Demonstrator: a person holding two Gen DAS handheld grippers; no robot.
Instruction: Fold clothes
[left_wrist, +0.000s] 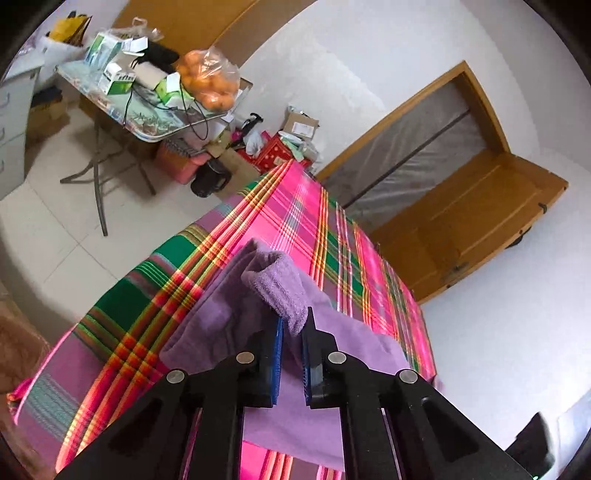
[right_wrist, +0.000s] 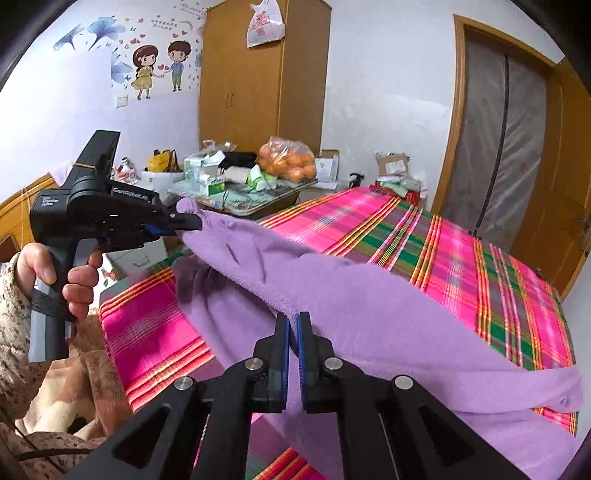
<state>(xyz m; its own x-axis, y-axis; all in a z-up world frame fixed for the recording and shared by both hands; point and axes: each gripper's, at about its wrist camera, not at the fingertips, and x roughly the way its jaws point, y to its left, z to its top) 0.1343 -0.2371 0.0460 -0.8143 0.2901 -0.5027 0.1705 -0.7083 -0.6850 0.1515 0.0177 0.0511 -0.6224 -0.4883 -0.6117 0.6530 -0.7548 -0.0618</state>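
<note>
A purple fleece garment (right_wrist: 388, 317) lies across a bed with a pink, green and yellow plaid sheet (right_wrist: 461, 251). My left gripper (left_wrist: 294, 321) is shut on a bunched edge of the purple garment (left_wrist: 280, 291), lifted off the bed. The right wrist view shows that same left gripper (right_wrist: 188, 221) at the left, held by a hand (right_wrist: 70, 280), pinching the cloth's corner up in the air. My right gripper (right_wrist: 294, 319) is shut on the near edge of the garment, which hangs stretched between both grippers.
A cluttered folding table (left_wrist: 155, 129) with boxes and a bag of oranges (right_wrist: 288, 162) stands beyond the bed's far end. Boxes and bags sit on the floor (left_wrist: 266, 147). A wooden wardrobe (right_wrist: 258, 74) and a door (right_wrist: 509, 147) line the walls.
</note>
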